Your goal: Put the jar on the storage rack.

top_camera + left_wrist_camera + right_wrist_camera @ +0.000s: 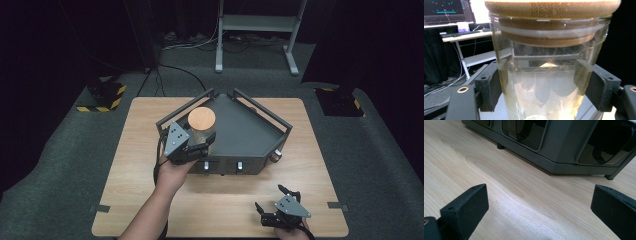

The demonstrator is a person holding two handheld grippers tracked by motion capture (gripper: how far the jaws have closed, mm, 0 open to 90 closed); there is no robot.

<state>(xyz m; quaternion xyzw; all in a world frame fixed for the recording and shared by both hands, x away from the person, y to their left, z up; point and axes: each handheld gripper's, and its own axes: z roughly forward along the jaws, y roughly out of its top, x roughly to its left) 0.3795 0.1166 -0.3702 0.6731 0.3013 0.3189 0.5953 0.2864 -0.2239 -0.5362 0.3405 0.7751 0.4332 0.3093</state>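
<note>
Glass jar (549, 75) sits squarely between the left fingers (487, 87), and those black pads are pressed against its clear wall on both sides, so the grip is firm. Its round wooden lid (201, 119) is on, seated in the jar's mouth above the pads. From the high view, the left gripper (202, 146) reaches in from the near side, the person's left hand (172, 172) behind it, and the jar stands up straight just past the fingertips, over the near left part of the grey tray (245, 132). Whether the jar's base touches the tray floor or hangs just above it, I cannot tell.

Over to the other side: the right gripper (272, 197) is low over the desk (135, 165), near its front edge and well apart from the jar. Its fingers (469, 207) are spread wide with nothing but bare wood grain between them. Ahead of those fingertips, in the right gripper view, runs the tray's grey front wall with its dark window-like panels, resting on small feet on the desk. The tray itself is an angular, railed thing, sitting mid-desk beyond both hands.
</note>
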